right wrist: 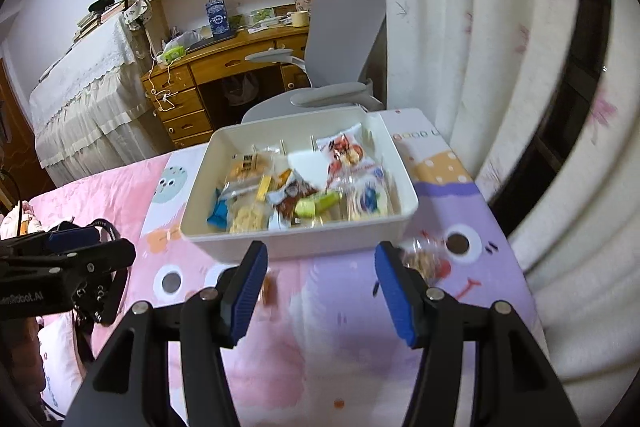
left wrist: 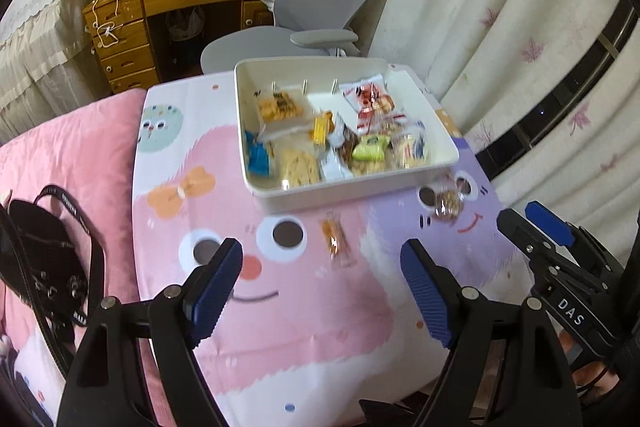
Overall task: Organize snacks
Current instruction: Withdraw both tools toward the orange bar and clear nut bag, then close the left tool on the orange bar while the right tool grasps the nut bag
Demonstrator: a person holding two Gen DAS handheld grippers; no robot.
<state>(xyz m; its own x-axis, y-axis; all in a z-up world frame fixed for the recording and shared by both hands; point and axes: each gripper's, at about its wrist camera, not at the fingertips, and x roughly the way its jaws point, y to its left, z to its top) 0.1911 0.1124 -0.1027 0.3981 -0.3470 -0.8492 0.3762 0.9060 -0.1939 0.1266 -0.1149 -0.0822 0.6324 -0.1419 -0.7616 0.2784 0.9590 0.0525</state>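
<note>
Snacks (left wrist: 340,131) in rectangular white tray (left wrist: 360,193)

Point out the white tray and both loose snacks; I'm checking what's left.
white tray (left wrist: 450,151), left wrist view, right rim.
orange snack (left wrist: 335,239), left wrist view, wrapper middle.
nut packet (left wrist: 447,205), left wrist view, packet middle.

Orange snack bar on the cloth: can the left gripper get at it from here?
Probably yes. The orange snack bar lies alone on the cloth, in front of the tray, ahead of the open, empty left gripper. Nothing lies between them.
</note>
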